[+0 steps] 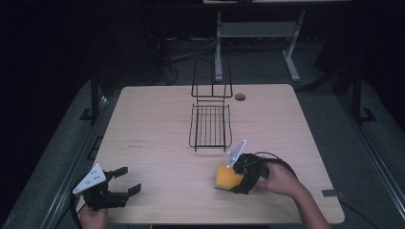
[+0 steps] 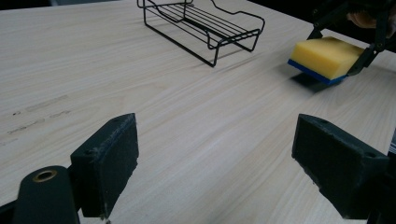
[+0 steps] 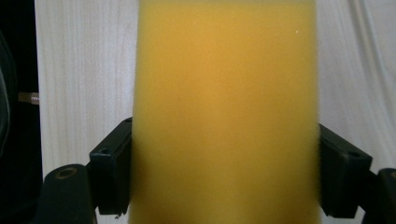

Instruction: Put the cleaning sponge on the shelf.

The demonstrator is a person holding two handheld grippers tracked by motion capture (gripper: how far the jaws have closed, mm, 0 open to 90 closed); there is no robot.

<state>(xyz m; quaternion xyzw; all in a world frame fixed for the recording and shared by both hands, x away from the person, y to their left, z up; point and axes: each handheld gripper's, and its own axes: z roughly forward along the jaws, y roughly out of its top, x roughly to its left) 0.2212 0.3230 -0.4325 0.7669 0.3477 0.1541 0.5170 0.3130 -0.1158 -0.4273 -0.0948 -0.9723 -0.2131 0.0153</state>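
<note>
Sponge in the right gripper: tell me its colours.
The sponge is yellow with a thin blue layer underneath, clearest in the left gripper view.

Light wood counter (image 1: 157, 143): black wire rack (image 1: 210, 125) at centre, yellow sponge (image 1: 227, 177) resting near the front-right edge.

Sponge (image 3: 226, 112): plain yellow face, no brand or print that I can read.
Worktop (image 1: 157, 124): bare wood grain; a few faint dark smudges near its left side, too small to read as letters or numbers.
Wire rack (image 1: 210, 125): no tag or label to be seen.
Fingers (image 2: 106, 163): black pads, nothing written on them.
Grey plate (image 1: 90, 179): blank, no number or sign.
Readable text overall: none from where I stand.
</note>
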